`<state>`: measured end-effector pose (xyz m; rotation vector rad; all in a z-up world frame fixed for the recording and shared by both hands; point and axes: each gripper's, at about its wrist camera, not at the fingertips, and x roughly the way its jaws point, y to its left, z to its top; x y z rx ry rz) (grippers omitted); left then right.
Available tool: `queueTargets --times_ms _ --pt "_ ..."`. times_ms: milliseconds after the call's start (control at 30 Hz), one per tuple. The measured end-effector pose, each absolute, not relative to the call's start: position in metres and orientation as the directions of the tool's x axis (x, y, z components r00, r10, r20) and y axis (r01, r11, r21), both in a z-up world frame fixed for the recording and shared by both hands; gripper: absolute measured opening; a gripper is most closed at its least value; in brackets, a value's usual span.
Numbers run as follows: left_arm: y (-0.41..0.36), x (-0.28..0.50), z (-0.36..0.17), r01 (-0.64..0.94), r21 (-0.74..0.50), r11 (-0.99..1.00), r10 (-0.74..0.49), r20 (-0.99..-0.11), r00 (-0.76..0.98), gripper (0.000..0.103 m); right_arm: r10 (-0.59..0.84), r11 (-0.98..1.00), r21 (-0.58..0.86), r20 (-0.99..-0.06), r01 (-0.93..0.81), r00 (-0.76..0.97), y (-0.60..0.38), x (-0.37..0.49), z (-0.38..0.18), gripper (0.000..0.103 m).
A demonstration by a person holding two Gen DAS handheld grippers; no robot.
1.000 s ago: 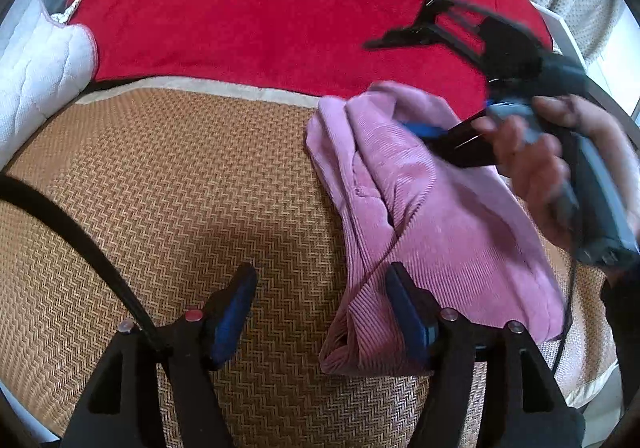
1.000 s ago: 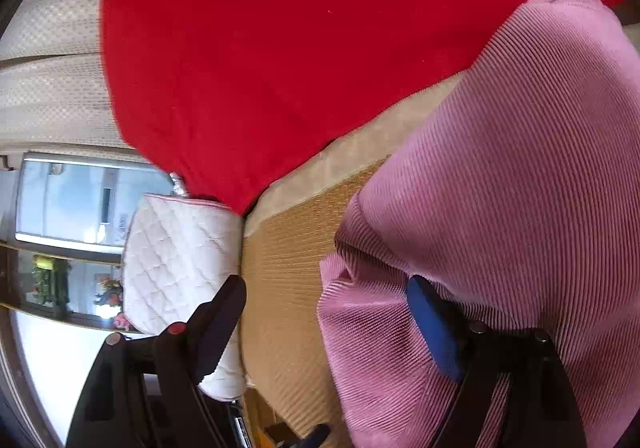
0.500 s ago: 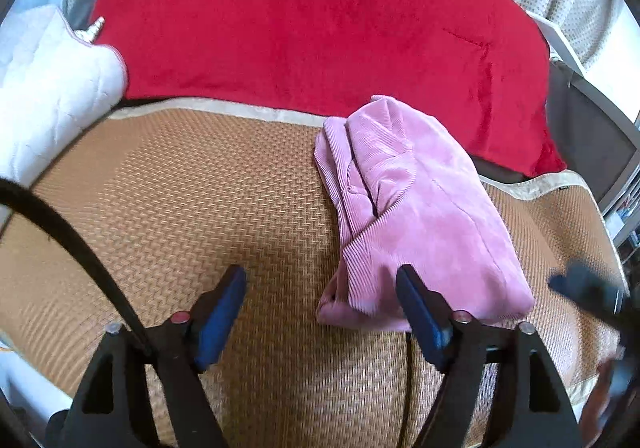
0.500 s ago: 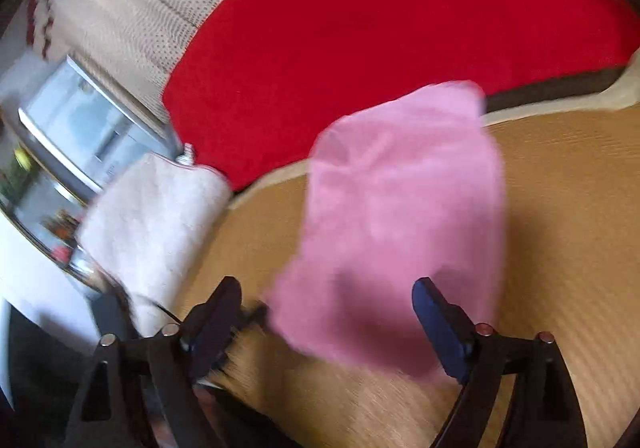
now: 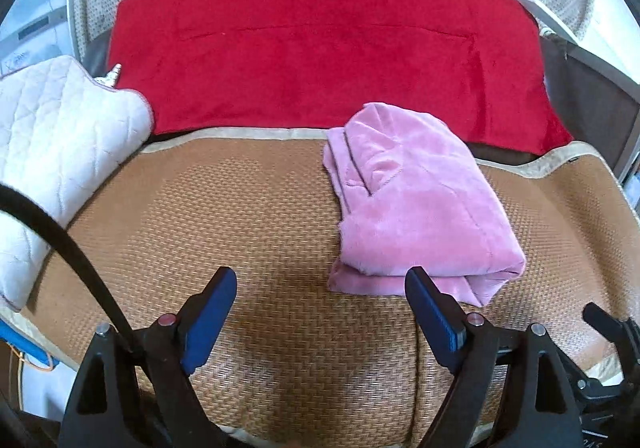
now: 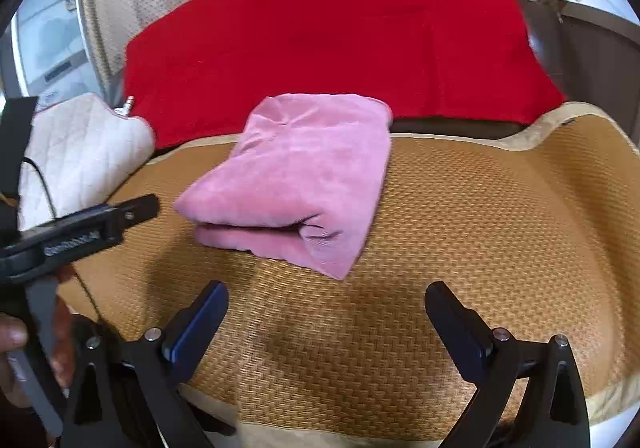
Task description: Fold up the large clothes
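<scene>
A pink corduroy garment (image 5: 416, 208) lies folded in a thick rectangle on the woven tan mat (image 5: 240, 208), with its stacked layers showing at the near edge. My left gripper (image 5: 320, 280) hovers just short of that near edge, its jaws opening with nothing between them. In the right wrist view the same pink garment (image 6: 304, 176) lies ahead. My right gripper (image 6: 326, 292) is held back from it over the mat, jaws opening wide and empty. Neither gripper touches the cloth.
A large red cloth (image 5: 320, 60) covers the surface behind the mat. A white quilted cushion (image 5: 52, 136) sits at the left. A black cable (image 5: 60, 240) crosses the left of the left wrist view. A hand (image 6: 12, 336) holds the left gripper's handle.
Both grippers have drawn back toward the near edge of the mat and their jaws have widened. The right gripper has swung off the pink garment, which now lies still and folded.
</scene>
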<state>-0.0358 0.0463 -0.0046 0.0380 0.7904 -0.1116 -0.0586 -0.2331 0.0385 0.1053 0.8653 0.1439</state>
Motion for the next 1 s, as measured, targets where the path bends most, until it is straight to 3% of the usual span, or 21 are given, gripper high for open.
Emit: queueTargets --times_ms 200,333,1000 --pt "0.047 -0.029 -0.004 0.091 0.033 0.995 -0.04 -0.717 0.696 0.087 0.116 0.993 0.106 -0.734 -0.056 0.669 -0.236 -0.059 0.054 0.1" --pt "0.043 -0.028 0.001 0.105 0.029 0.994 -0.052 -0.717 0.695 0.093 0.077 0.997 0.062 -0.73 -0.047 0.679 -0.235 -0.052 0.061 0.1" --pt "0.03 -0.032 0.017 0.14 0.028 0.99 -0.086 -0.666 0.741 0.095 0.051 0.998 0.021 -0.763 -0.054 0.644 -0.224 -0.039 0.058 0.1"
